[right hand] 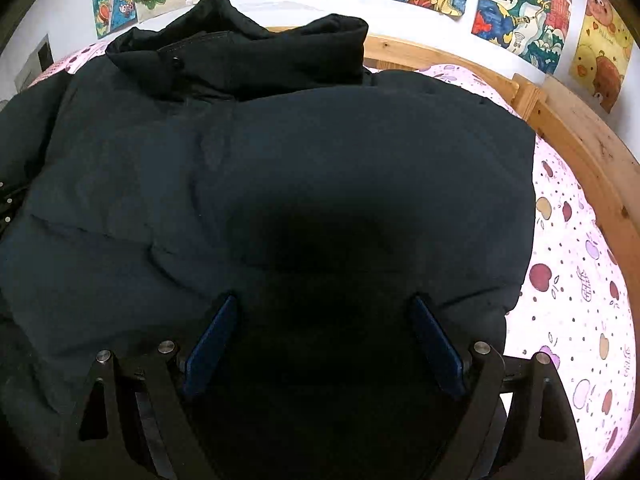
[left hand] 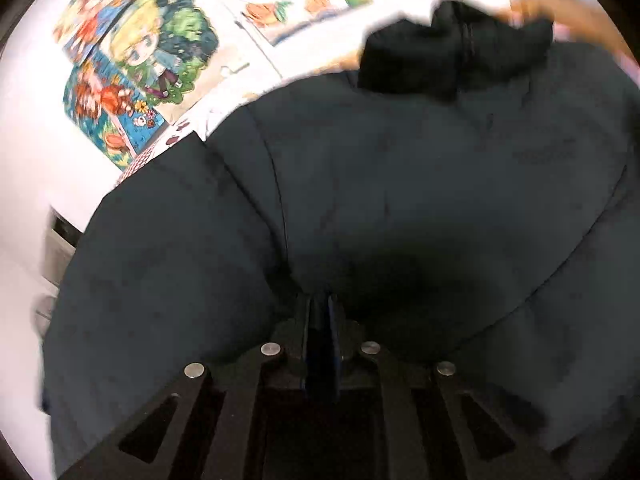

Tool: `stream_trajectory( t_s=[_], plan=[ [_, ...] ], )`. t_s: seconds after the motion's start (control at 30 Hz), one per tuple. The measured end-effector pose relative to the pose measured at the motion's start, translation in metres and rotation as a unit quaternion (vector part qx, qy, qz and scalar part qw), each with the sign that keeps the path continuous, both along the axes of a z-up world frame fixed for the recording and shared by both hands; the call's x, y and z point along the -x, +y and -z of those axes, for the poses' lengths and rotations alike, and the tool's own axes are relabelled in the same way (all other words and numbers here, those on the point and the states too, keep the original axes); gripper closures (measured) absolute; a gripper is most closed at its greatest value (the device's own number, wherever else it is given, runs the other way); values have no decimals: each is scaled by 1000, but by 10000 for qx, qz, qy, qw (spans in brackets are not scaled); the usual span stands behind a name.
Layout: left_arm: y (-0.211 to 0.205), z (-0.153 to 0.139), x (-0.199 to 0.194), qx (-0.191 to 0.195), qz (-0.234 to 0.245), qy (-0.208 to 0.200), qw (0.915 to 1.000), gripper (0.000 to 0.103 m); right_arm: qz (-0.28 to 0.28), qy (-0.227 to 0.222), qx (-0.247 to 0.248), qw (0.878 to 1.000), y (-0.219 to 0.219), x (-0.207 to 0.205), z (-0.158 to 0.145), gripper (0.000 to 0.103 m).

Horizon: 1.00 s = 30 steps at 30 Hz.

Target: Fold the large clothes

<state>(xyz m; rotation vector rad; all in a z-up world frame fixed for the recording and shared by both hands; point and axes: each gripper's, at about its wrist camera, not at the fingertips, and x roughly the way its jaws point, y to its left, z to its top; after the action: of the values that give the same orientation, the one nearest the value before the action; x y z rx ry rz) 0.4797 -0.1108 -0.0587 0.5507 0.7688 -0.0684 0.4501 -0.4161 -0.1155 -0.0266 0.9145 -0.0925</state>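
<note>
- Two wrist views are both showing one large, puffy, dark navy jacket (right hand: 280, 160) lying across a bed and filling most of each frame.
- Its fabric is looking matte and smooth, padded into soft quilted bulges with shallow seams running between them.
- At the top centre of the right wrist view, a thicker black collar or hood (right hand: 240, 56) is sitting bunched up, with a small round snap button on it.
- At the bottom centre of the left wrist view, the left gripper (left hand: 320, 312) is pinching its two blue-padded fingers tightly together on a fold of the jacket (left hand: 400, 200), the cloth puckering into the jaws.
- At the bottom of the right wrist view, the right gripper (right hand: 324, 320) is holding its blue pads spread wide apart, released, hovering over the jacket's lower part and gripping nothing.
- On the right of that view, a pink bedsheet (right hand: 576, 280) printed with apples and dots is lying bare beside the jacket's edge.
- Past the sheet, a pale knotty wooden bed frame (right hand: 580, 148) is curving along the wall.
- Across the top of both views, colourful hand-drawn cartoon posters (right hand: 520, 12) are hanging on a white wall; in the left wrist view they are appearing blurred.
</note>
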Motion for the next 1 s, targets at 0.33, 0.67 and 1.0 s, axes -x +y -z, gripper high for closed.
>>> stream_trajectory(
  t_s=[0.33, 0.67, 1.0],
  plan=[
    [116, -94, 78, 3506, -317, -541, 9344, 9, -11, -957, -45, 9954, 41, 63, -62, 9],
    [229, -115, 171, 4175, -1678, -653, 8907, 1, -1057, -1569, -6, 9819, 124, 88, -101, 1],
    [312, -44, 191, 5318, -2986, -649, 7898, 2, -1793, -943, -41, 9792, 211, 43, -68, 1]
  ],
)
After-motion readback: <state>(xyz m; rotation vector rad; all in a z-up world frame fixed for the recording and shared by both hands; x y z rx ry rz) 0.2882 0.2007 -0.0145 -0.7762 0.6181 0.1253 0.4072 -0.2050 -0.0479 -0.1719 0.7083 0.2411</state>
